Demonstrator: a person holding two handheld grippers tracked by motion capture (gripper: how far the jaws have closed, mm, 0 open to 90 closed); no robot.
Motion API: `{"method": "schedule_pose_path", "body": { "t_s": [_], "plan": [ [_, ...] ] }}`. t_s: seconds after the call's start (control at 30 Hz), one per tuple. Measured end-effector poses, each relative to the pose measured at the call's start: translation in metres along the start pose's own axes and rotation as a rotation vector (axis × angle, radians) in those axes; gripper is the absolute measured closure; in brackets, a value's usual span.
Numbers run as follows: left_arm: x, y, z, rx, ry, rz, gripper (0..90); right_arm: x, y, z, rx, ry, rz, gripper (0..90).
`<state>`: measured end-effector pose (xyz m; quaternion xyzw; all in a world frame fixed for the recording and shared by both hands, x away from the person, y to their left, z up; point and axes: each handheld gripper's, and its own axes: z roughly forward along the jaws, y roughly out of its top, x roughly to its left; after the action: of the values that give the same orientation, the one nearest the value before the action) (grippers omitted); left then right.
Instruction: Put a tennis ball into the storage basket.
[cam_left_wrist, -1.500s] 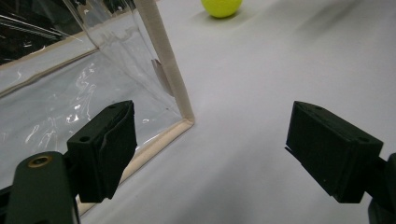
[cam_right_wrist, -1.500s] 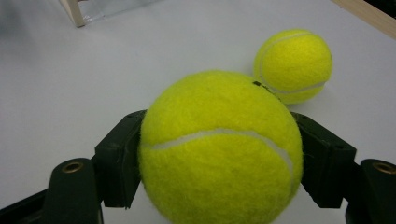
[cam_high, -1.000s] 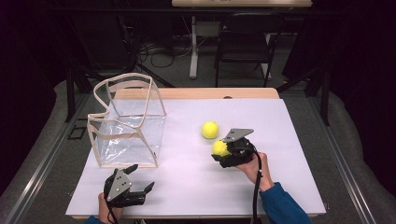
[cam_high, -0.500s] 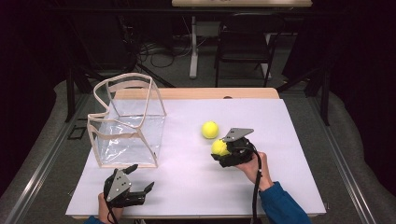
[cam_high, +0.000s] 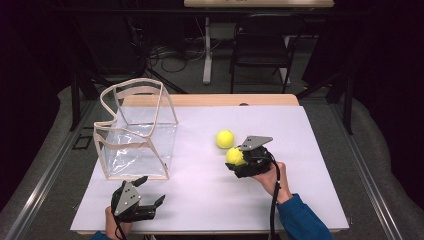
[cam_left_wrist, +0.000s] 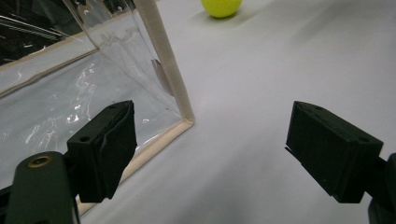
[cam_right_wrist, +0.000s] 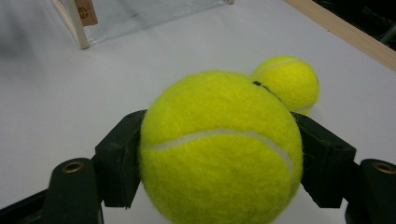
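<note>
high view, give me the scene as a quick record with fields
surface: white table
container: clear bag with beige trim, standing open at the table's left
held ball: tennis ball, clamped between the jaws of the right claw
free ball: second tennis ball, lying on the table just beyond the held one
left claw: jaws wide apart, nothing between them, near the table's front edge by the bag's corner
hands: one on each claw, coming in from the bottom edge
</note>
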<state>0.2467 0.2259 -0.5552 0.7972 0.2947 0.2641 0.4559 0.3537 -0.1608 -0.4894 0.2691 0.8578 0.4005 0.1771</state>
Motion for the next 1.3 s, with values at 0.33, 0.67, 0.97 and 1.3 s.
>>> {"method": "schedule_pose_path", "body": {
  "t_s": [0.33,0.67,0.97,1.3],
  "plan": [
    [0.0,0.0,0.0,0.001,-0.001,-0.001,16.1,-0.001,0.003,-0.001,-0.013,-0.004,0.002,26.0],
    [0.001,0.0,0.001,0.002,-0.002,0.002,16.1,-0.001,0.011,-0.001,-0.027,-0.005,-0.003,26.0],
    [0.001,0.0,0.001,0.0,-0.002,0.003,16.1,0.0,0.02,-0.003,-0.03,-0.005,-0.02,26.0],
    [0.0,-0.001,0.001,-0.001,-0.001,-0.004,16.1,-0.001,0.03,-0.001,-0.024,-0.008,-0.047,26.0]
  ]
}}
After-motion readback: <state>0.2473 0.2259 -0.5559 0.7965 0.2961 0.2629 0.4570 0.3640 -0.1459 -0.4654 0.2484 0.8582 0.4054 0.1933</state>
